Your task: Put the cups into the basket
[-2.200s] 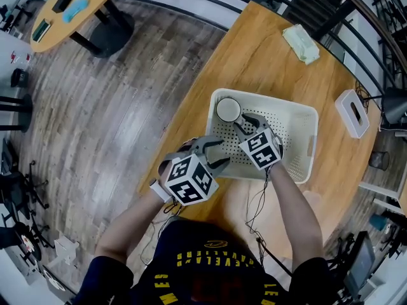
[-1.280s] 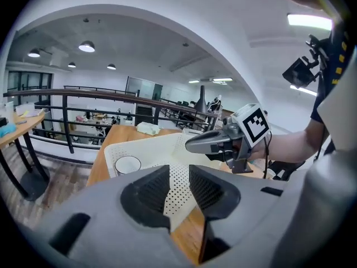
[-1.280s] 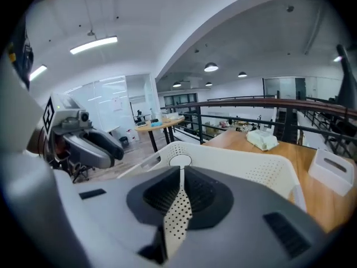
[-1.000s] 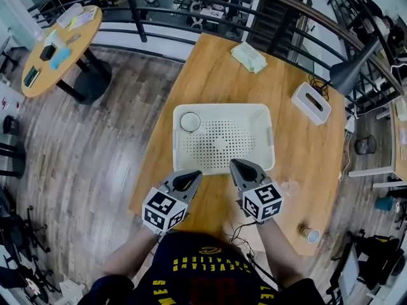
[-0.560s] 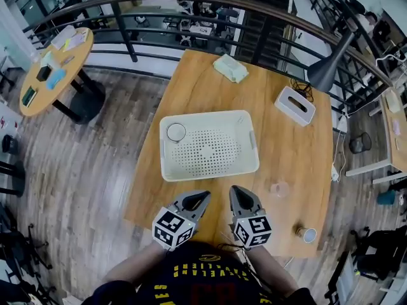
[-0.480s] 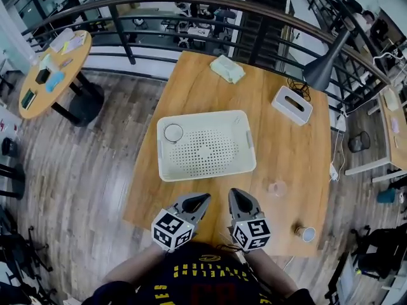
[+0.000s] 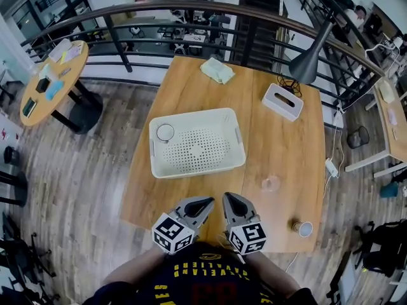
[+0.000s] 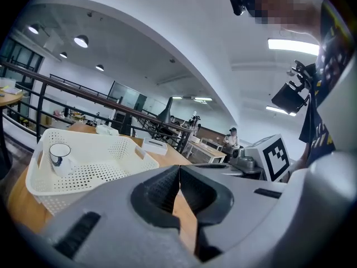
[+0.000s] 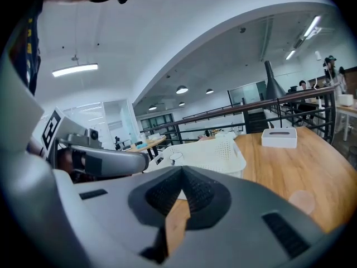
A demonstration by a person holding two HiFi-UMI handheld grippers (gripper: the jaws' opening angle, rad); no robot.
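One white cup (image 7: 165,132) already stands in the far-left corner of the basket (image 7: 203,146). The left claw (image 7: 205,203) and right claw (image 7: 228,199) hover side by side at the near edge of the surface (image 7: 283,142), both pinched closed on nothing. Two remain outside, so roughly a third is done: a clear cup (image 7: 271,183) right of the basket and another cup (image 7: 301,228) by the near-right corner.

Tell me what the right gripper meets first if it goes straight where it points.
Probably the near wall of the white perforated plastic basket, across the wooden table from the right gripper.
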